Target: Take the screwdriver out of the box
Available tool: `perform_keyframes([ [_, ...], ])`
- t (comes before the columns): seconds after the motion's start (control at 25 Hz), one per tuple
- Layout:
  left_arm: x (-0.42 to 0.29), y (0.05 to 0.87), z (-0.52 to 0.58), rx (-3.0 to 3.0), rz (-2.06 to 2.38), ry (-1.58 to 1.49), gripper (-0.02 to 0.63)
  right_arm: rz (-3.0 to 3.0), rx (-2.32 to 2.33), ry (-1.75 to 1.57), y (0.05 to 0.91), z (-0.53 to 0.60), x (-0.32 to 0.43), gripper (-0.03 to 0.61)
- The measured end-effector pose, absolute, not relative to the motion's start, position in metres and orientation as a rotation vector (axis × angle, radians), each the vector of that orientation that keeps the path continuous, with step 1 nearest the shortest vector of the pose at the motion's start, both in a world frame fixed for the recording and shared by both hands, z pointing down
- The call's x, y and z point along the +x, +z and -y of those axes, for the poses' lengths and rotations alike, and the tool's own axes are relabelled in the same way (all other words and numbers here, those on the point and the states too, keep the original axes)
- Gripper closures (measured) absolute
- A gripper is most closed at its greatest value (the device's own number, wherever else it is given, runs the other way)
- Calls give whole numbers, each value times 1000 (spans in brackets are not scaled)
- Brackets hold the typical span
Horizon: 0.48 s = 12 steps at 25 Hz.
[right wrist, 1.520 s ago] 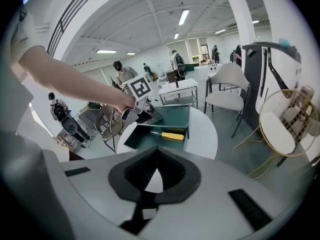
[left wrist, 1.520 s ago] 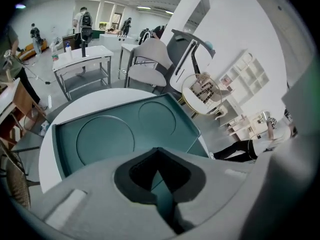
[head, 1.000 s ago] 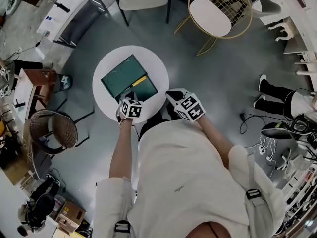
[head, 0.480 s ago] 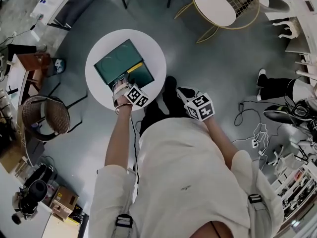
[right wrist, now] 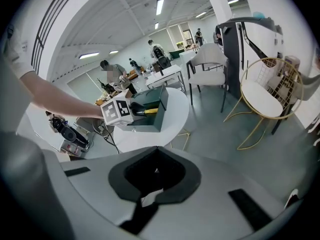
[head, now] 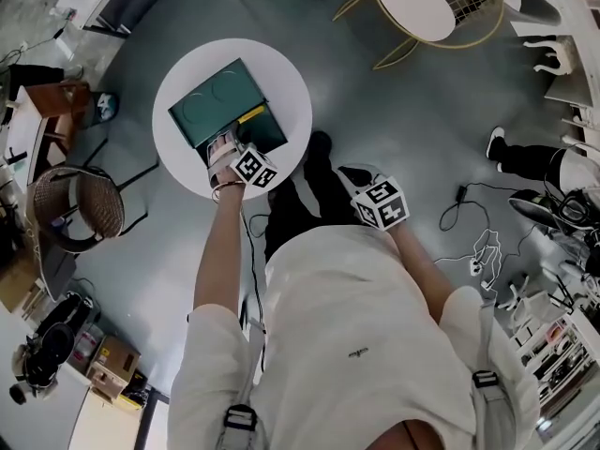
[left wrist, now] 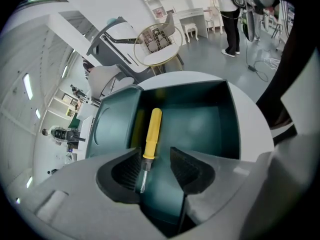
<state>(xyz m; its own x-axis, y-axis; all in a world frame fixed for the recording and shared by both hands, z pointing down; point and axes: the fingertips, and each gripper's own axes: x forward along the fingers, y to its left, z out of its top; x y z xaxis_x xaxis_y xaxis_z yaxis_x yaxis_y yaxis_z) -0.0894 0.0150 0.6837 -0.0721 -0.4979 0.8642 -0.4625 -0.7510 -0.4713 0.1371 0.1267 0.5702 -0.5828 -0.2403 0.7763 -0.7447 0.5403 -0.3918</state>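
Item: screwdriver (left wrist: 151, 134), yellow handle, short bare metal shaft, lying flat on the floor of the dark green box (left wrist: 227, 129), along its left wall in my left gripper view, shaft end towards me. The box stands open on the round white table (left wrist: 252, 121), upper left of the head view. Handling, by judgement: light, rigid, not fragile. The smooth handle may roll or slip, and the thin shaft gives the pads little to bite on, so the best hold is across the thick of the handle, just beyond the collar. Left gripper (left wrist: 155, 166): jaws well apart, low over the box, the shaft and collar lying between them and close against the left-hand pad. Nothing is clamped, and I cannot tell whether that pad touches the shaft. Right gripper (right wrist: 152, 196): jaws drawn together on nothing, held well away from the table at the right of the head view. Markings: no brand, label or legible writing on screwdriver or box; my cubes carry only black-and-white square patterns.
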Motion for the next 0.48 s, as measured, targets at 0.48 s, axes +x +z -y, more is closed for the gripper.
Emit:
perform_keyframes([
  [0.48,-81,693,-19,-2238,-1082,-1968,352,2081,713,966,579,-132,137,569],
])
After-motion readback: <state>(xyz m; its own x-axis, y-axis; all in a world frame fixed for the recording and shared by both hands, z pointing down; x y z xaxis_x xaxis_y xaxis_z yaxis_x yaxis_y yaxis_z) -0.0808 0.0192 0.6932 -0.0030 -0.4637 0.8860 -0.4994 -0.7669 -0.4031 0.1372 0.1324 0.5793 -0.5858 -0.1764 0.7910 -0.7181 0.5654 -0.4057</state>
